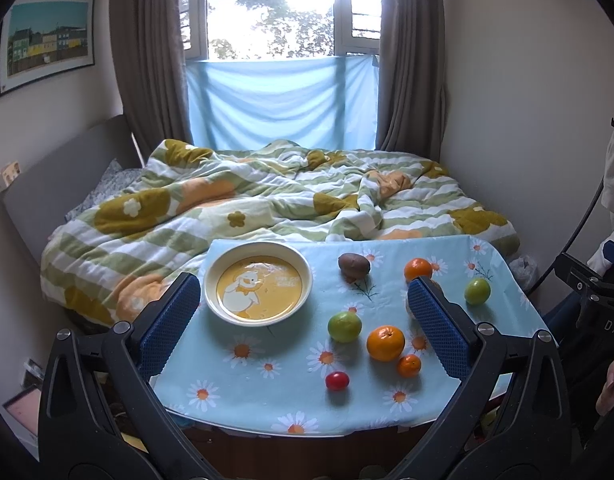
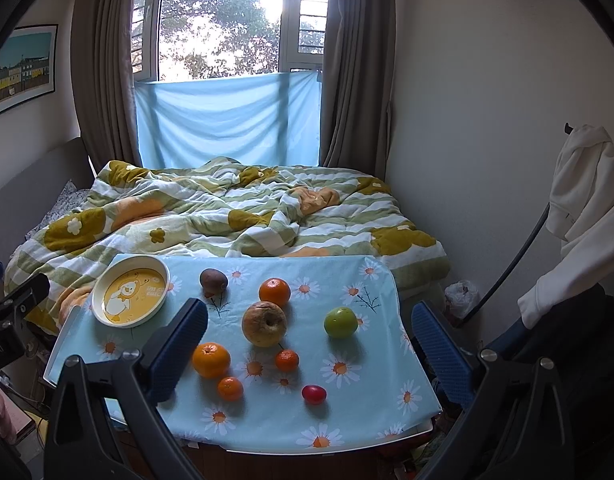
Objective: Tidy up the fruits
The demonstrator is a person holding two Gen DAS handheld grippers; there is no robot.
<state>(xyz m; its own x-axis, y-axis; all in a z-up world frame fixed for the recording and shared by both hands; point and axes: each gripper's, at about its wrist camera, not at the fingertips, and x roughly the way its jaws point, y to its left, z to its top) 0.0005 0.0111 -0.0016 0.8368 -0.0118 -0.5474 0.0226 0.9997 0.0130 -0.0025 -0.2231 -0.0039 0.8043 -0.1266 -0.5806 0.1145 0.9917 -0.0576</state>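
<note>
A cream plate [image 1: 211,276] [image 2: 101,280] with a yellow duck picture lies empty at the table's far left. Loose fruit is spread to its right: a brown kiwi [image 1: 353,265] [image 2: 213,280], a brownish apple [image 2: 264,323], two green fruits [image 1: 344,326] [image 2: 340,322], several oranges, the largest [image 1: 385,343] [image 2: 211,360] near the middle, and a small red tomato [image 1: 337,381] [image 2: 313,394] at the front. My left gripper [image 1: 303,282] hovers open before the table, holding nothing. My right gripper [image 2: 309,310] is open too, with nothing in it.
The small table wears a blue daisy cloth [image 1: 267,392] [image 2: 371,416] and stands against a bed with a rumpled green-striped quilt [image 1: 267,196]. A wall runs along the right, with white clothing [image 2: 587,184] hanging there. Clutter lies on the floor below the table's edges.
</note>
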